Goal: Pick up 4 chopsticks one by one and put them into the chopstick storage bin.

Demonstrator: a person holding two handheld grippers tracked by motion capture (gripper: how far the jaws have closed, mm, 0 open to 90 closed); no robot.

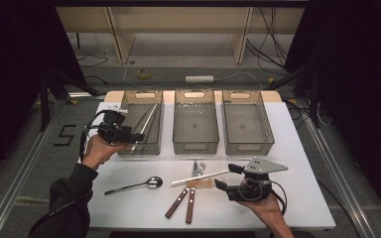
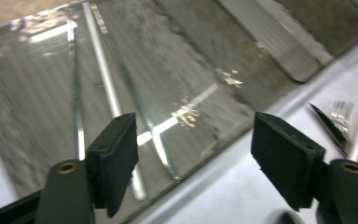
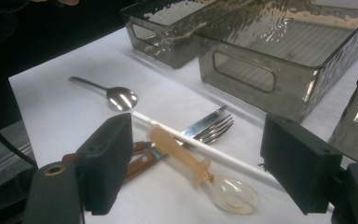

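My left tongs (image 1: 138, 136) hang over the left bin (image 1: 127, 105) at 10 o'clock on the desk (image 1: 302, 148), jaws wide, nothing btwn them; a chopstick (image 1: 148, 121) lies slanted inside that bin. My right tongs (image 1: 228, 177) sit at 5 o'clock, jaws wide too, empty, just above the cutlery pile. W/in their gap in the right gripper view: amber spoon (image 3: 200, 170), white chopstick (image 3: 233, 161), fork (image 3: 216, 128). Metal spoon (image 1: 138, 185) at 7 o'clock.
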